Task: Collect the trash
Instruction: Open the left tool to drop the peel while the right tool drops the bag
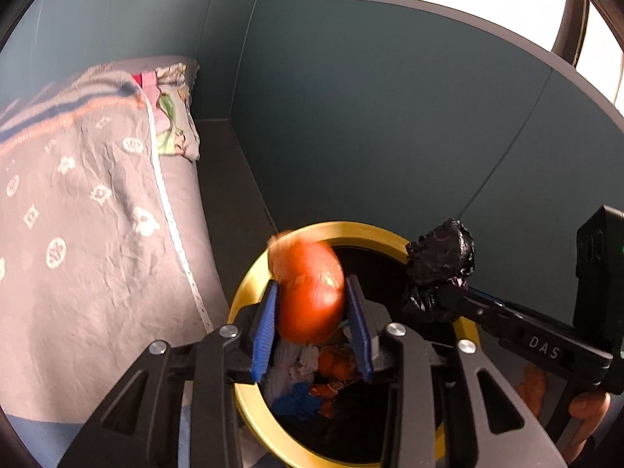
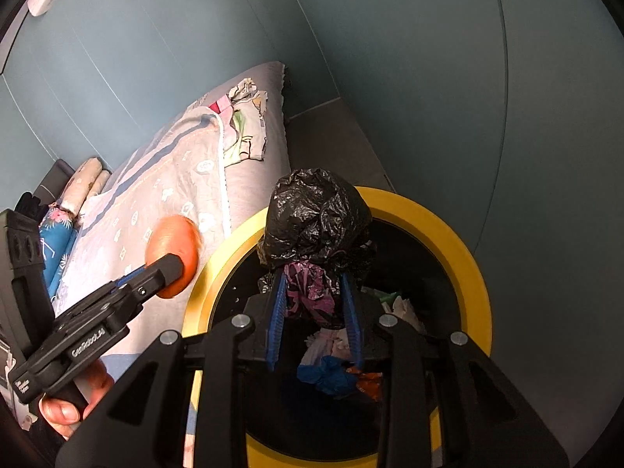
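A round orange onion (image 1: 312, 296), blurred, sits between the blue pads of my left gripper (image 1: 312, 284) with thin gaps at its sides, so it looks loose over the yellow-rimmed trash bin (image 1: 249, 300). From the right wrist view the onion (image 2: 175, 241) hangs at the left gripper's tip (image 2: 171, 269), just left of the bin rim (image 2: 460, 257). My right gripper (image 2: 312, 277) is shut on a crumpled black plastic bag (image 2: 316, 218) above the bin's opening; the bag (image 1: 440, 265) also shows at the right gripper's tip (image 1: 433, 296). Inside the bin lie white tissue, a blue wad (image 2: 327, 374) and orange scraps.
A bed with a grey patterned cover (image 1: 85, 214) runs along the bin's left side, with pillows (image 2: 85, 187) at its far end. Blue-grey wall panels (image 1: 390, 136) stand close behind and to the right. A strip of grey floor (image 2: 331, 144) lies between them.
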`<act>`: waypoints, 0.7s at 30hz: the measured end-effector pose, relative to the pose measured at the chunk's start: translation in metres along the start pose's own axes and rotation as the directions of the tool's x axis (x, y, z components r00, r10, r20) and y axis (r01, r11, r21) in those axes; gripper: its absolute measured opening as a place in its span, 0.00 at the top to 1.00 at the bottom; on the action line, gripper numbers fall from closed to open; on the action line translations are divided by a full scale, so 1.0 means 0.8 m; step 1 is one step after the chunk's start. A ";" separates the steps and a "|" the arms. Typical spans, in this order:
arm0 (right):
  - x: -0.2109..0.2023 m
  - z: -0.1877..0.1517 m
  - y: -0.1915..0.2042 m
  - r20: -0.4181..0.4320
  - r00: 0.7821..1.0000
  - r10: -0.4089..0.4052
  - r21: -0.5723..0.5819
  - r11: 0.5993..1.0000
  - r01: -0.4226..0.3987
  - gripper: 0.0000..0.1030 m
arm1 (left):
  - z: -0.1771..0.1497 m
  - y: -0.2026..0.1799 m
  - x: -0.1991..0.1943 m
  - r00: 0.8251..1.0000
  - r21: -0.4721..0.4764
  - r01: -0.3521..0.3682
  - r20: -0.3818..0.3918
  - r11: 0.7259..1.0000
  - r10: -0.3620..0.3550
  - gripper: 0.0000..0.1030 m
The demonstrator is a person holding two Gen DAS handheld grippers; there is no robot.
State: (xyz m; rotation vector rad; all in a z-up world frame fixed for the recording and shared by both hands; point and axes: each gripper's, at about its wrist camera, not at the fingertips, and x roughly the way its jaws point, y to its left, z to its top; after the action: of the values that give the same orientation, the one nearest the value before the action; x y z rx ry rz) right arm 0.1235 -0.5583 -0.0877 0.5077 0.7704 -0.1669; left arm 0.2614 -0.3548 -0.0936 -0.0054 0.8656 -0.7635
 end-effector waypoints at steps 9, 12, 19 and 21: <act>-0.012 0.003 -0.001 0.033 0.999 -0.024 0.022 0.999 0.023 0.55 | 0.005 0.024 -0.044 0.998 -0.037 -0.009 0.063 0.999 0.011 0.45; -0.018 0.002 0.002 0.028 0.999 -0.017 0.031 0.999 0.016 0.55 | 0.005 0.041 -0.063 0.996 -0.056 -0.029 0.081 0.998 0.033 0.45; -0.017 0.001 0.048 -0.014 1.000 0.005 -0.006 1.000 -0.005 0.55 | -0.006 0.096 -0.122 0.986 -0.103 -0.109 0.118 0.989 0.121 0.45; -0.015 0.000 0.063 -0.029 0.999 0.017 -0.018 1.000 -0.018 0.55 | -0.014 0.114 -0.139 0.979 -0.115 -0.149 0.124 0.982 0.163 0.45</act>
State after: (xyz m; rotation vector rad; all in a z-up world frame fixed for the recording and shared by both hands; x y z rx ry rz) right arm 0.1313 -0.5150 -0.0606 0.5005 0.7951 -0.1363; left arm 0.2637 -0.2169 -0.0520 -0.0805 0.7689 -0.5634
